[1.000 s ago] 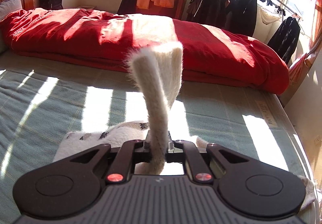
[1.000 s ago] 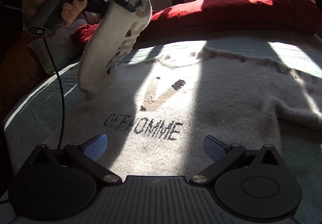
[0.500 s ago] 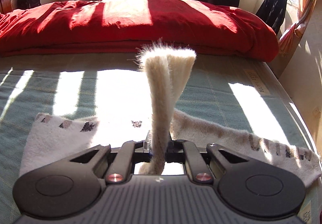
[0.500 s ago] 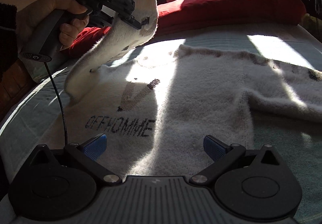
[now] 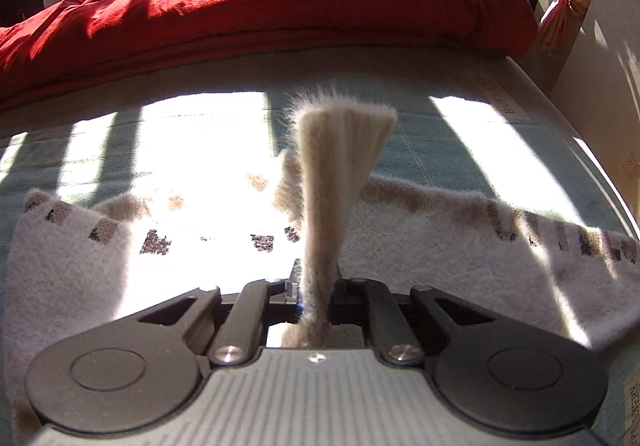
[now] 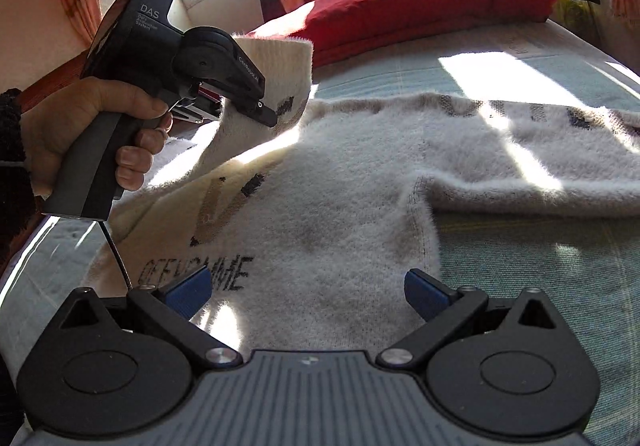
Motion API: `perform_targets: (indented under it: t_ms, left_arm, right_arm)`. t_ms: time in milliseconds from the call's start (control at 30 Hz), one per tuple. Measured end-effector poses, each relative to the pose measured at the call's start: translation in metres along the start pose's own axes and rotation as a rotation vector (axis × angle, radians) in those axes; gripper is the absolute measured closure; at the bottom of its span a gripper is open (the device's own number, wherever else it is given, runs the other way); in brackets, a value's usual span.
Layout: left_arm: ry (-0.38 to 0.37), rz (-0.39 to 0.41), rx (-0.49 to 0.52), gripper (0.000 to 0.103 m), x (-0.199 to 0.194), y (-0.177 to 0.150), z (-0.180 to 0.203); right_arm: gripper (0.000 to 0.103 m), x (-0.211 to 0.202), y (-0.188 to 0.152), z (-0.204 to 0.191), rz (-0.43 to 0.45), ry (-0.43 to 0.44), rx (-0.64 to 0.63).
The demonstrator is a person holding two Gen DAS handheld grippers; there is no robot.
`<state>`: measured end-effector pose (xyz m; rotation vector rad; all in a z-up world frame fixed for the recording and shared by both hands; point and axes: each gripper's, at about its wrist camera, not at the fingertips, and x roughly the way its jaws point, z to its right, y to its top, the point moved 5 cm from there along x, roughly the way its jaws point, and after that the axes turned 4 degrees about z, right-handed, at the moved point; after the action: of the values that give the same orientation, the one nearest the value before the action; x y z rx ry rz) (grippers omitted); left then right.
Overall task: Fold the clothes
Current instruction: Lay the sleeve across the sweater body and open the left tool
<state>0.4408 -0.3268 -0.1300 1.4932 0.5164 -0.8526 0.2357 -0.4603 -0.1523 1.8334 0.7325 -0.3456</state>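
1. Fuzzy cream knit, the sweater lies face up across the teal bed sheet, its dark lettering nearest the right wrist camera and one sleeve stretched out toward the far right side.
2. Its other sleeve is pinched in the left hand-held gripper, whose jaws are clamped tight on the cuff; the ribbed end fans out above them.
3. Compared with a second ago, that sleeve has come lower and further in over the chest: then it hung steeply off to the side, now it slopes down close above the V motif, with more of the sweater's body showing under the left camera.
4. I judge this as the sleeve fold nearly laid; what remains is to set the cuff down flat and let go.
5. The right hand-held gripper hovers over the hem with its blue pads wide apart and nothing between them, free to take the other sleeve or the hem.
6. Room is good: bare sheet lies to the right of the sweater's side seam and beyond the collar, up to the red duvet.
7. The bed's near-left edge runs close to the sweater, just below the person's hand and the dangling cable.
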Motion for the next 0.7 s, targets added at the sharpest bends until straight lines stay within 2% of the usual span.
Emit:
perform_targets:
  t_ms: [233,300,700]
  left_arm:
    - [0.000,-0.030,0.035,0.095,0.009,-0.007,0.012]
    - [-0.001,-0.036,0.039,0.091,0.008,-0.008,0.012]
    - [-0.037,-0.064,0.059,0.087,-0.002,-0.009,0.021]
  right_arm:
    - [0.000,0.002,0.000,0.006,-0.005,-0.023,0.005]
    - [0.000,0.001,0.001,0.006,-0.004,-0.023,0.007]
    - [0.000,0.004,0.002,0.009,-0.005,-0.032,0.021]
